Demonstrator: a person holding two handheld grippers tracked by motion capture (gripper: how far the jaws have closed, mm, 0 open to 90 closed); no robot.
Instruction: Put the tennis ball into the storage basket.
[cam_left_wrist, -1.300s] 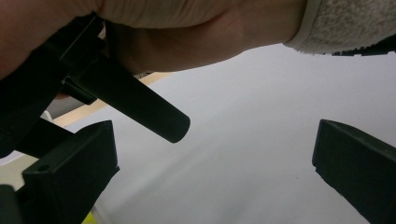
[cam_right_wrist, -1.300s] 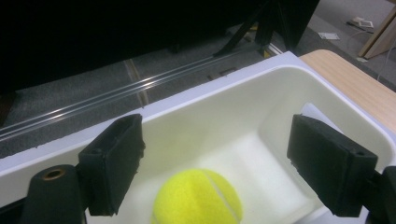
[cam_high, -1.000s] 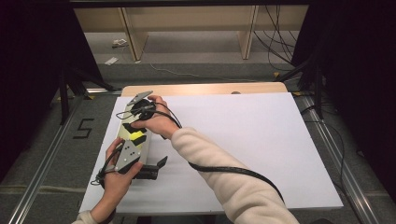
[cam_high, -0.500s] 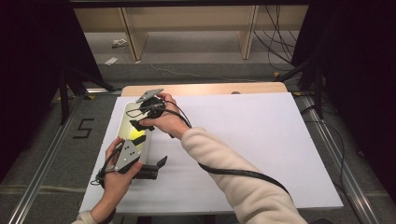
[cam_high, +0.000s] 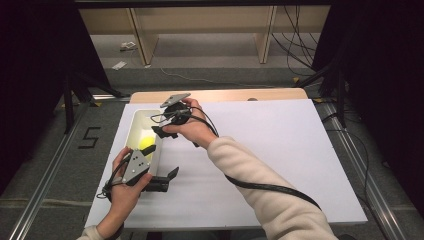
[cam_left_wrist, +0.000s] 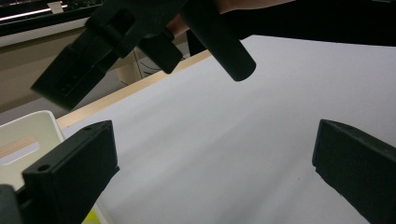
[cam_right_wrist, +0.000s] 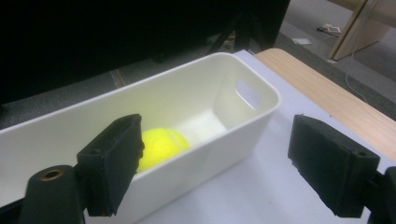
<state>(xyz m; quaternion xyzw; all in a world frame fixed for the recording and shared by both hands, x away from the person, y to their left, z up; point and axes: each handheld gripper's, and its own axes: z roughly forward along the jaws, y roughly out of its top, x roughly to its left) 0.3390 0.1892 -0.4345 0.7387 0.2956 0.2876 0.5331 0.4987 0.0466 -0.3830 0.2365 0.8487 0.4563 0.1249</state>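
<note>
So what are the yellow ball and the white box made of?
The ball looks like a felt-covered tennis ball: fuzzy, matte neon yellow. The box seems to be smooth moulded plastic, cream-white, with rounded corners, a slight sheen and a cut-out handle.

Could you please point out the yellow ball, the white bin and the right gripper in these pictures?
yellow ball (cam_right_wrist: 161, 145): right gripper view, on its visible yellow surface inside the bin.
white bin (cam_right_wrist: 261, 88): right gripper view, on the rim at its handle end.
right gripper (cam_right_wrist: 215, 163): right gripper view, midway between its jaws.
</note>
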